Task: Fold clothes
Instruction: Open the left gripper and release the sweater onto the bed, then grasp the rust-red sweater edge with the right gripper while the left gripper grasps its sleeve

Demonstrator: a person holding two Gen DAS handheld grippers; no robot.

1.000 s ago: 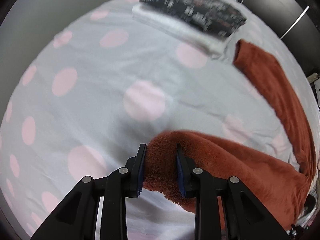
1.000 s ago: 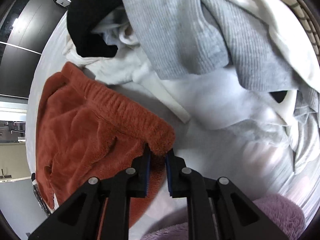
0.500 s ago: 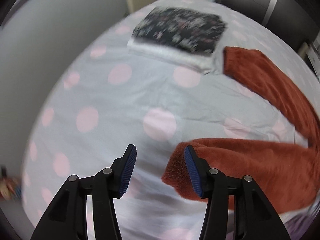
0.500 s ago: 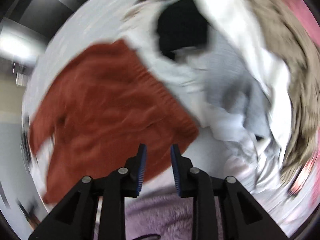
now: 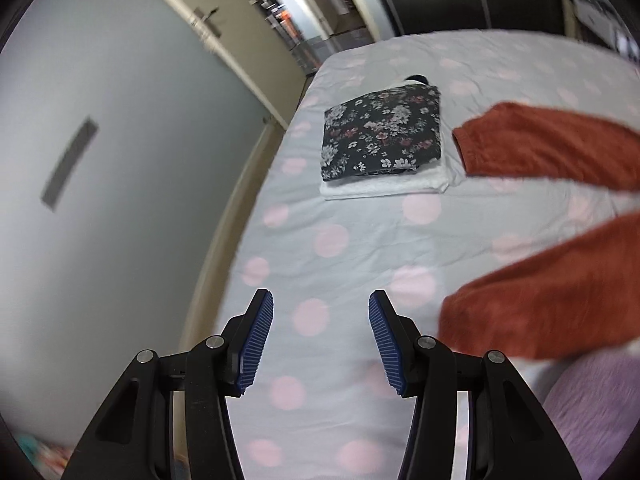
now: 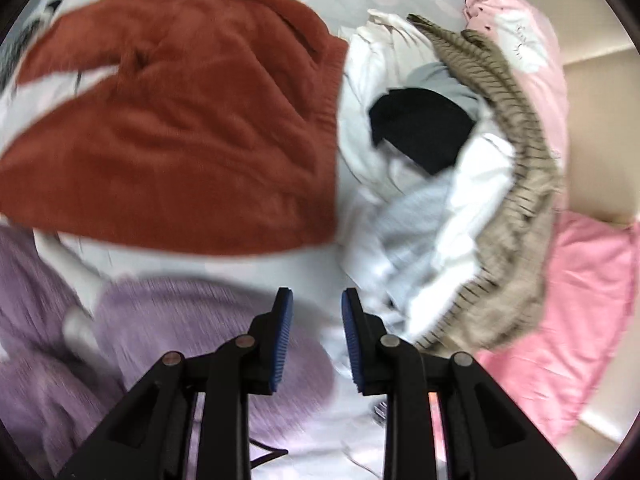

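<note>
The rust fleece trousers lie spread flat on the dotted sheet, and everything else is best placed from them. Their two legs run apart toward a folded stack that sits just beyond the far leg's cuff, a floral piece on top of a white one; on the waistband side, touching the trousers, a loose heap of white, grey, black and tan clothes waits, with pink bedding past it. A purple sleeve lies on the near side of the trousers. The left gripper hangs over bare sheet just off the near leg's cuff, jaws spread wide and holding nothing. The right gripper hovers near the trousers' near edge, jaws parted by a narrow gap, also empty. The step in hand looks like the laying-out of the trousers, with neither claw gripping cloth. The next move probably calls for each claw to pinch one leg, at cuff and at waistband, and carry it over onto the other so the edges meet; the thick pile may slip or bunch.
</note>
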